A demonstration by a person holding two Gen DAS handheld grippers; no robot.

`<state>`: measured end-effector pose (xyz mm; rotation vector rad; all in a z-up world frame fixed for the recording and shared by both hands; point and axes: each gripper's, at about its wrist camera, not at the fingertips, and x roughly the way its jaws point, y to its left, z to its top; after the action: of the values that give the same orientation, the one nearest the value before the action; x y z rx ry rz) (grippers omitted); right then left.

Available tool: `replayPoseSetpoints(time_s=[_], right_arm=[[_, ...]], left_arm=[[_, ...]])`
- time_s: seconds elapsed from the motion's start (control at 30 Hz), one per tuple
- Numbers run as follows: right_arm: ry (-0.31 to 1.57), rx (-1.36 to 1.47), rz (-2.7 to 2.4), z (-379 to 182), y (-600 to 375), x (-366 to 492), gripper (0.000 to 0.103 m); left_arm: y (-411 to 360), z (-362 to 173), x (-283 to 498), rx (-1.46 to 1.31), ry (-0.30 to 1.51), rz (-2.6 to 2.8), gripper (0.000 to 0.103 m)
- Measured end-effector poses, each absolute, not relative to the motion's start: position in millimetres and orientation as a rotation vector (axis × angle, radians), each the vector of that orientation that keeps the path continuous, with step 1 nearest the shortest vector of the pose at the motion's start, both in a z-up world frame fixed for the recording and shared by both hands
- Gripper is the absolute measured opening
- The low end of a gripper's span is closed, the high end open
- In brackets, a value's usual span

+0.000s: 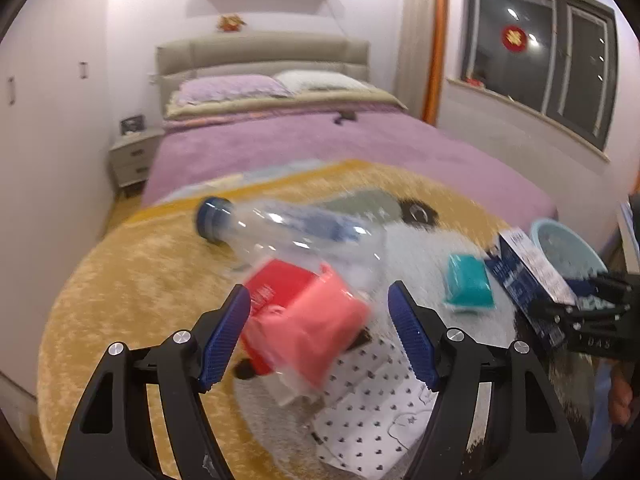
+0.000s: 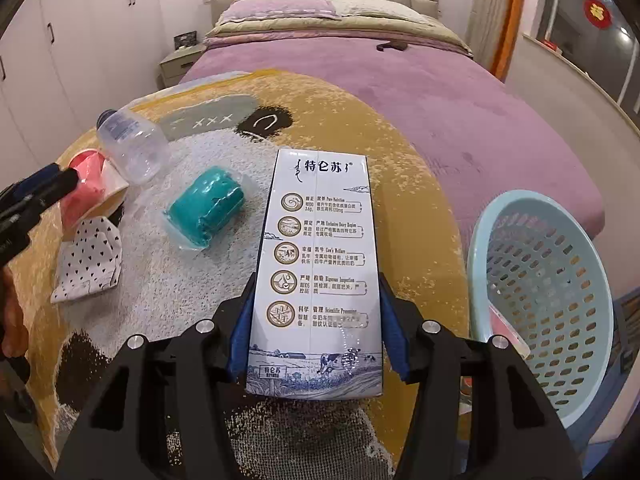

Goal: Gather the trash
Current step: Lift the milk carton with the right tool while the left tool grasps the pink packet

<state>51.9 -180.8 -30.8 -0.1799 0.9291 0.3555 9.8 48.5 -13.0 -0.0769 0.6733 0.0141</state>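
My left gripper (image 1: 318, 292) stands open around a red-and-pink plastic-wrapped packet (image 1: 308, 320), which is blurred. A gap shows between the packet and the right-hand pad. Behind it a clear plastic bottle (image 1: 288, 232) with a blue cap lies on its side. My right gripper (image 2: 317, 280) is shut on a tall white and blue milk carton (image 2: 320, 260), a pad on each side near its bottom end. A teal wrapped packet (image 2: 206, 206) lies on the blanket left of the carton. The pale blue perforated basket (image 2: 540, 300) stands at the right, close to the carton.
Everything lies on a yellow and white plush blanket (image 1: 140, 280) at the foot of a purple bed (image 1: 320, 140). A white cloth with small hearts (image 2: 90, 260) lies by the pink packet. A nightstand (image 1: 132, 156) and wardrobes stand left, and a window is at the right.
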Motion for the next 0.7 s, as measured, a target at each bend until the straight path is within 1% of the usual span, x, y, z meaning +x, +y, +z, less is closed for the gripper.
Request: replayPoseSetpoints(time_s=[0.03,0.07,0.13,0.3,0.4,0.47,0.53,0.7], right_arm=[[0.928,-0.180,0.362,-31.5,-179.8,51.9,0.052],[0.928,-0.177,0.367,-31.2,-180.6,51.1,0.052],[0.929,-0.160,0.379,-29.8,-182.6,51.6,0.052],[0.929,-0.128,0.410,-31.9,-187.1,52.0,0.052],[0.917,-0.112,0.421,-33.2,-188.8,49.4,0.052],[0.904,-0.095,0.434,-32.7,-191.2,45.9,0.054],[0.888,-0.082,0.434,-32.0,-194.2,42.7,0.059],[0.853,-0.024,0.425,-34.7,-202.3,36.0,0.060]], left_arm=[[47.1,-16.3,9.9,-0.084,0.695,-0.013,0.067],[46.1,-18.2,8.4,-0.103,0.717,-0.052,0.061],[41.9,-21.6,-1.1,-0.145,0.753,-0.130,0.059],[31.5,-24.1,-19.4,-0.152,0.783,-0.200,0.059],[26.7,-24.2,-17.8,-0.135,0.782,-0.165,0.062],[24.3,-26.6,-16.9,-0.118,0.783,-0.123,0.065],[23.3,-31.1,-15.1,-0.122,0.789,-0.093,0.067],[21.1,-34.5,-6.6,-0.140,0.797,-0.037,0.067]])
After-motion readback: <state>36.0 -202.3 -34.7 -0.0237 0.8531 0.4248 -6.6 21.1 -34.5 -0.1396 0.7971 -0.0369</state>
